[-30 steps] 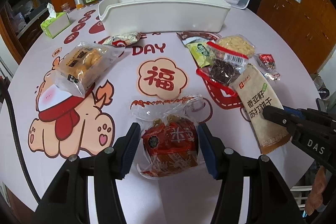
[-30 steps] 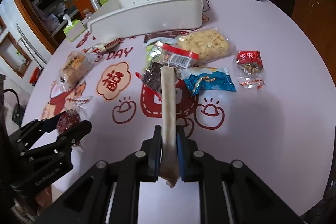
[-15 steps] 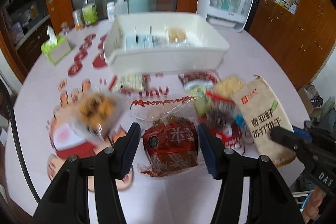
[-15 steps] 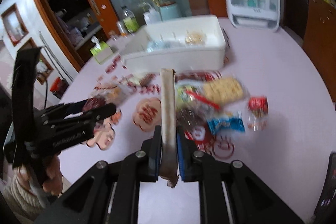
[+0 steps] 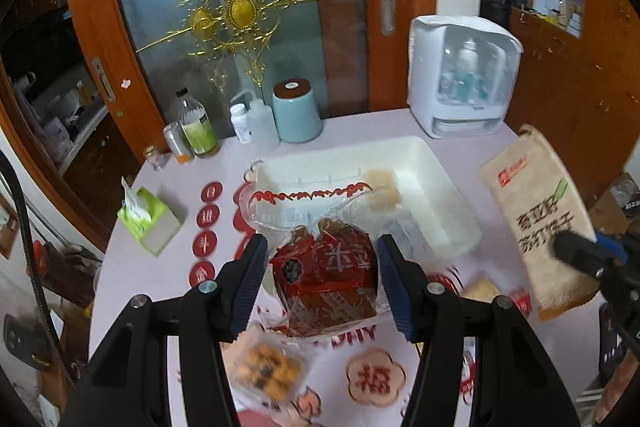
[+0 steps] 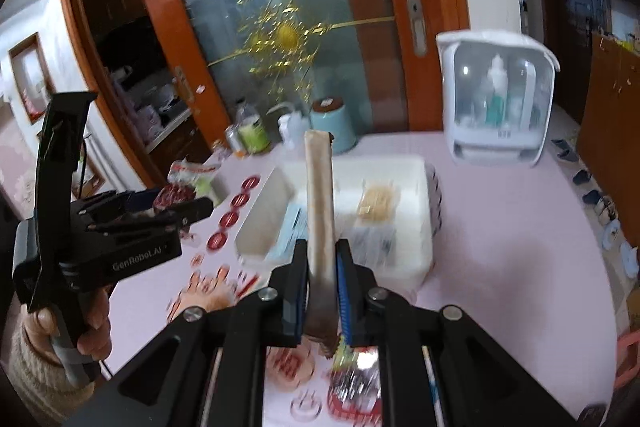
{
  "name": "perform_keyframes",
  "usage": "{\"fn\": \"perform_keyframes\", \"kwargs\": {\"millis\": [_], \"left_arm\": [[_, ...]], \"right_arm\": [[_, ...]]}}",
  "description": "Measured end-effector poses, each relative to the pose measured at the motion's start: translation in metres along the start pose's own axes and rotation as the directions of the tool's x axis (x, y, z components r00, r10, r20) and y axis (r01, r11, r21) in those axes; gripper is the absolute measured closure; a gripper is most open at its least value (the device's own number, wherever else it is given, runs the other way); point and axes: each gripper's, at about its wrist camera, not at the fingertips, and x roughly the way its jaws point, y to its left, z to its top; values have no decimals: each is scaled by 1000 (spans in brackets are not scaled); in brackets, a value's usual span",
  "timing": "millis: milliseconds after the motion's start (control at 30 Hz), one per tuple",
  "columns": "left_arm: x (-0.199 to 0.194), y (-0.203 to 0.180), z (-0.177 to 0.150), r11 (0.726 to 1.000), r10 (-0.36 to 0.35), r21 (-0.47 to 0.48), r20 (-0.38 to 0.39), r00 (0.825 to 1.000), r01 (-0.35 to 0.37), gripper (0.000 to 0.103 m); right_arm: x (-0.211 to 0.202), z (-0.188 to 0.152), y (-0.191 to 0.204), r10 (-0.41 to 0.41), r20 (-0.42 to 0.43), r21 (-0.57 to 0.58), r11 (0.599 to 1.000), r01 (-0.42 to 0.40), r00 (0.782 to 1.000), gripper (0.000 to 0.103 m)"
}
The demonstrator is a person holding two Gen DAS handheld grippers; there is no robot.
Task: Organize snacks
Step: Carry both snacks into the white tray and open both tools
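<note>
My left gripper [image 5: 322,247] is shut on a red snack bag [image 5: 326,275] in clear wrap, held in the air just in front of the white bin [image 5: 448,195]. On the right, a flat beige cracker packet [image 5: 536,211] is pinched at its lower end by my right gripper [image 5: 576,255]. In the right wrist view that gripper [image 6: 322,251] is shut on the packet [image 6: 320,187], seen edge-on and upright over the bin [image 6: 412,163]. The bin holds a pale snack packet [image 6: 378,203] and bluish packets [image 6: 292,227]. My left gripper [image 6: 192,207] shows at left, held by a hand.
A green tissue box [image 5: 148,223] sits left of the bin. Bottles [image 5: 196,127], a teal canister [image 5: 296,115] and a white appliance [image 5: 460,83] stand behind it. A bag of yellow pastries [image 5: 268,371] and other snacks lie on the table below my grippers.
Both grippers have risen off the table with their packets and moved toward the bin. The bin's inside and the doors behind it now fill the views.
</note>
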Motion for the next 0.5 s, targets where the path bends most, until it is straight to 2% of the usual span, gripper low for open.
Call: {"fn": "perform_keyframes", "kwargs": {"millis": [100,233,333,500], "left_arm": [[30,5,28,1000,24,-8,-26,999,-24,48],[74,11,44,999,20,-46,-68,997,-24,48],[103,14,48,998,25,-63,-84,996,-30,48],[153,18,45,994,-13,-108,-138,990,-2,48]], "right_arm": [[25,25,-6,-27,0,5,1000,27,1000,90],[66,42,-17,-50,-34,21,998,51,998,90],[100,48,-22,-70,-73,27,997,72,995,90],[143,47,-30,-85,-133,34,995,90,988,90]]}}
